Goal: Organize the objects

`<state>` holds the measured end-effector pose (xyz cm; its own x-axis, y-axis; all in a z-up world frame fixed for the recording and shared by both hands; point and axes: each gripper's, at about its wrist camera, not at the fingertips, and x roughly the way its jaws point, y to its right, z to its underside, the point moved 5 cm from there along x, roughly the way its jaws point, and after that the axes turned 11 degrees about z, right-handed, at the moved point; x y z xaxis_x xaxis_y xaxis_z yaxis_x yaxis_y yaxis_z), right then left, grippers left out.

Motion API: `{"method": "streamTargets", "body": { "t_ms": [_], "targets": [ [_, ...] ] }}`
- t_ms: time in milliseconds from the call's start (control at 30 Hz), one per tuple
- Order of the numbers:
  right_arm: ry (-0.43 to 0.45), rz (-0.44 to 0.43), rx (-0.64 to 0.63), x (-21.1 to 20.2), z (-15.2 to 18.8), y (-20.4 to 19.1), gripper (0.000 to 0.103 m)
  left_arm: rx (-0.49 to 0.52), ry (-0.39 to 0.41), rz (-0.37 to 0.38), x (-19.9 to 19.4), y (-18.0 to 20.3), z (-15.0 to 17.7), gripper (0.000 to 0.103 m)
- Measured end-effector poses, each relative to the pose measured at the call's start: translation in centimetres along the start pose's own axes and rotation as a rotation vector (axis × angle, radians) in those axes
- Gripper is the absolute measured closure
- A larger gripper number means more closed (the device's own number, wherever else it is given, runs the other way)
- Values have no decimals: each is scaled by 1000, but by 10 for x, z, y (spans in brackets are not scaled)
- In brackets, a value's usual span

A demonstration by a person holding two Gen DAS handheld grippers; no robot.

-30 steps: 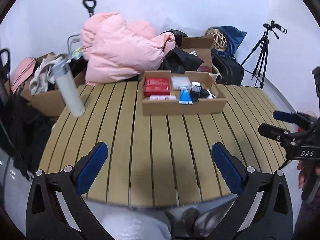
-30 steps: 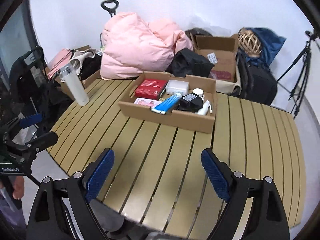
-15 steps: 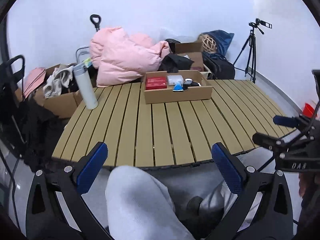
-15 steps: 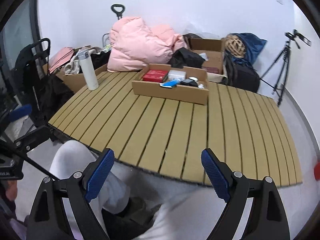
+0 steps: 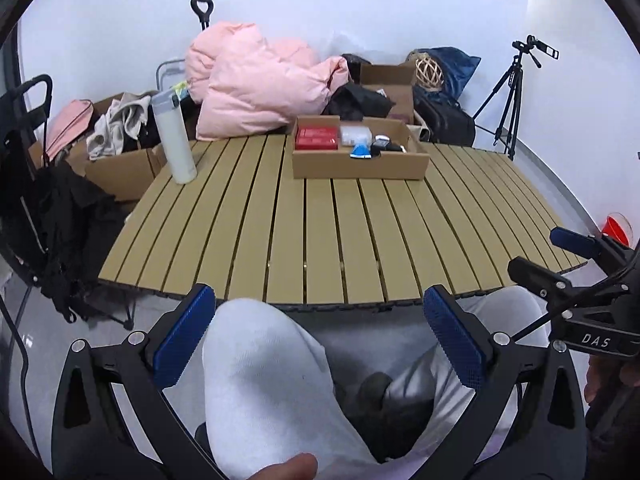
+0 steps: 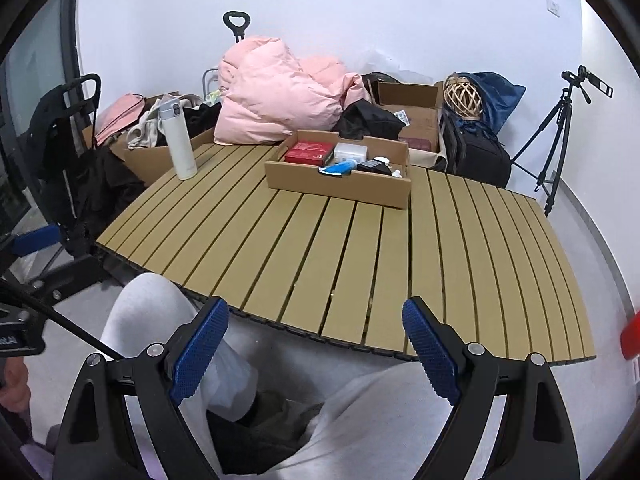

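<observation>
A cardboard tray (image 5: 360,166) (image 6: 340,186) stands at the far side of the slatted table (image 5: 320,236) (image 6: 340,248). It holds a red box (image 5: 316,138) (image 6: 309,152), a clear white box (image 5: 354,134), a blue tube (image 6: 338,168) and dark small items. A white bottle (image 5: 174,138) (image 6: 178,140) stands upright at the table's far left. My left gripper (image 5: 318,344) is open and empty, held off the table's near edge above the person's knees. My right gripper (image 6: 314,350) is open and empty there too, and shows at the right of the left wrist view (image 5: 560,252).
A pink duvet (image 5: 256,84), cardboard boxes with clothes (image 5: 120,152) and bags lie behind the table. A tripod (image 5: 516,92) stands at the far right. A black trolley (image 6: 68,140) stands left of the table. The person's white-trousered legs (image 5: 272,380) are below both grippers.
Both grippers have drawn back from over the table to beyond its near edge, above the person's legs. Both stayed open and empty.
</observation>
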<state>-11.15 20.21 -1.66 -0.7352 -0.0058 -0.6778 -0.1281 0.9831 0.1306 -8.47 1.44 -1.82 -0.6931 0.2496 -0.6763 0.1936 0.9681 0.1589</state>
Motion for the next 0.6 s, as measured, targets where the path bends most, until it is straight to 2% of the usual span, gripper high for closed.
{"method": "streamTargets", "body": {
  "t_ms": [600],
  "targets": [
    [0,4,7,2,3,3,12,26,-12,-8,2,3,2,0]
  ]
}}
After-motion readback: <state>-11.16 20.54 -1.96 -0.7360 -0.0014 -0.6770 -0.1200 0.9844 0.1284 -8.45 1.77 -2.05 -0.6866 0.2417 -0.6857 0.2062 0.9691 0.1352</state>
